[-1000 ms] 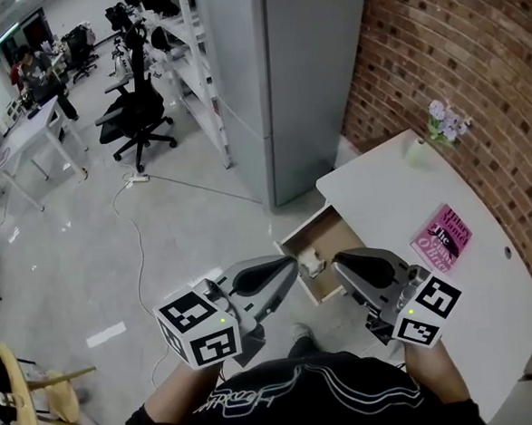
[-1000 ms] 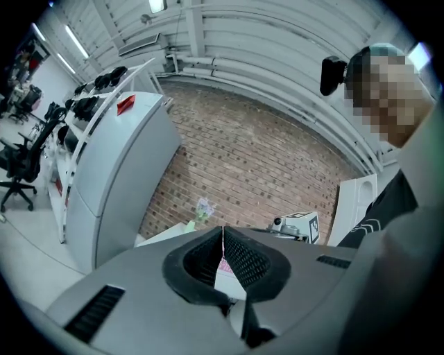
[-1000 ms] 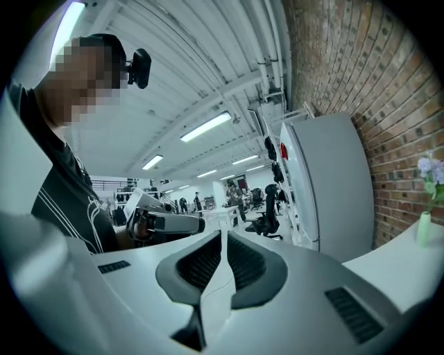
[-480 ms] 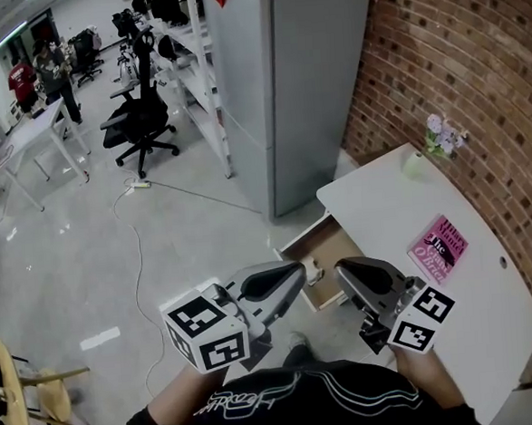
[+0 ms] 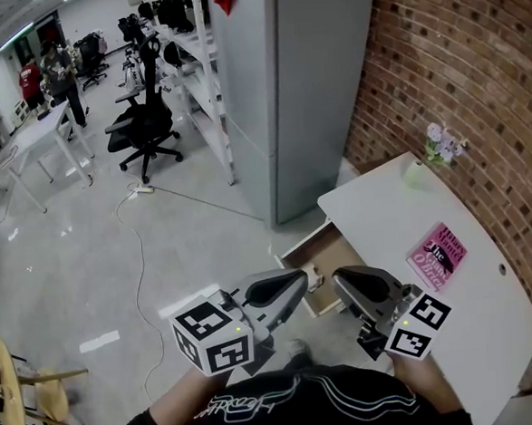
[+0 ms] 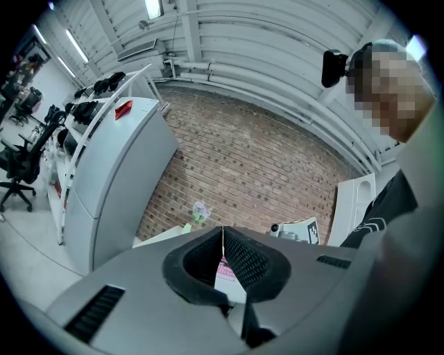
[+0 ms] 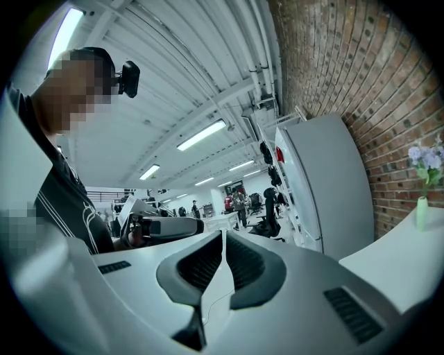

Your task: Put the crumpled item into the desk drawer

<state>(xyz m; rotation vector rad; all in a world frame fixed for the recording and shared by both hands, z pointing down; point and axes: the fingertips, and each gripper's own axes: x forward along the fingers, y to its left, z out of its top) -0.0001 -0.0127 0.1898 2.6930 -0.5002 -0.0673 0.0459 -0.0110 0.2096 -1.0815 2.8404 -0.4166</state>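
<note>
The white desk (image 5: 402, 216) stands against the brick wall (image 5: 474, 74), with a tall grey cabinet (image 5: 303, 86) just beyond its far end. A drawer (image 5: 328, 248) stands pulled out from the desk's floor-side edge, and the small pale crumpled item (image 5: 315, 274) lies inside it at the near front corner. On the desk, a pink book (image 5: 437, 254) lies about halfway along, toward the wall-side edge, and a small vase of flowers (image 5: 436, 150) stands at the far corner by the wall. The left gripper (image 5: 298, 279) and the right gripper (image 5: 341, 281) hang side by side over the drawer's near end. The left one's tip sits just beside the item in the head view and partly hides the drawer's front. Both pairs of jaws are closed tip to tip with nothing between them. Out on the floor are a black office chair (image 5: 142, 125), a cable (image 5: 140, 252), a white table (image 5: 34, 137), people (image 5: 56, 67) far off and a wooden chair (image 5: 24, 387) at the lower left. Only the head view shows the drawer and the item. The left gripper view looks over the desk to the wall, with the book showing behind its closed jaws. The right gripper view faces the room and the ceiling lights (image 7: 201, 135).
</note>
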